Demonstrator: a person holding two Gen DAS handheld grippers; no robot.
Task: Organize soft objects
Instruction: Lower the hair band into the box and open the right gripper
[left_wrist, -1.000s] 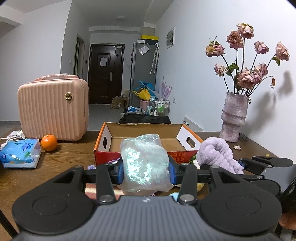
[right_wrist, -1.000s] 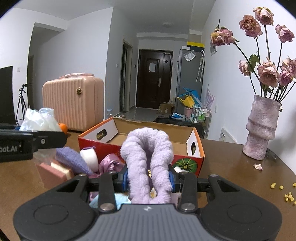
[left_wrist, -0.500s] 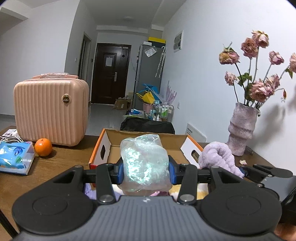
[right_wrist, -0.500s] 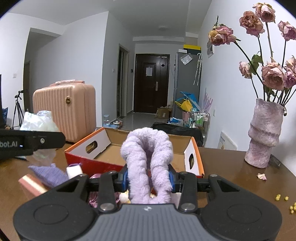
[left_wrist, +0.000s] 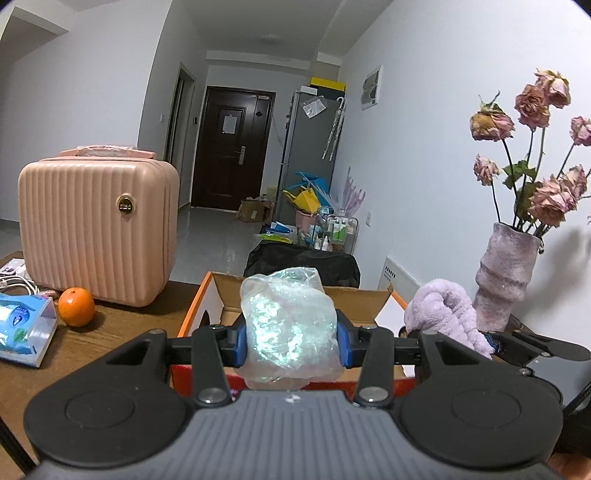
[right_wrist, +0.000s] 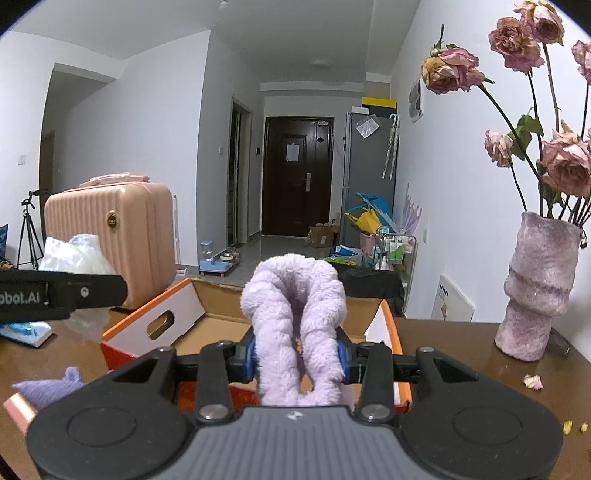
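Nearing the cardboard box (left_wrist: 369, 301) since a second ago: left gripper (left_wrist: 289, 338) pinching crumpled plastic bag (left_wrist: 288, 325), right gripper (right_wrist: 295, 356) pinching lilac plush towel (right_wrist: 293, 310), both now at its front rim.

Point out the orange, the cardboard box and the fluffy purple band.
orange (left_wrist: 76, 307), left wrist view, middle of its peel.
cardboard box (right_wrist: 166, 325), right wrist view, white left flap by the handle slot.
fluffy purple band (right_wrist: 295, 273), right wrist view, top of its loop.
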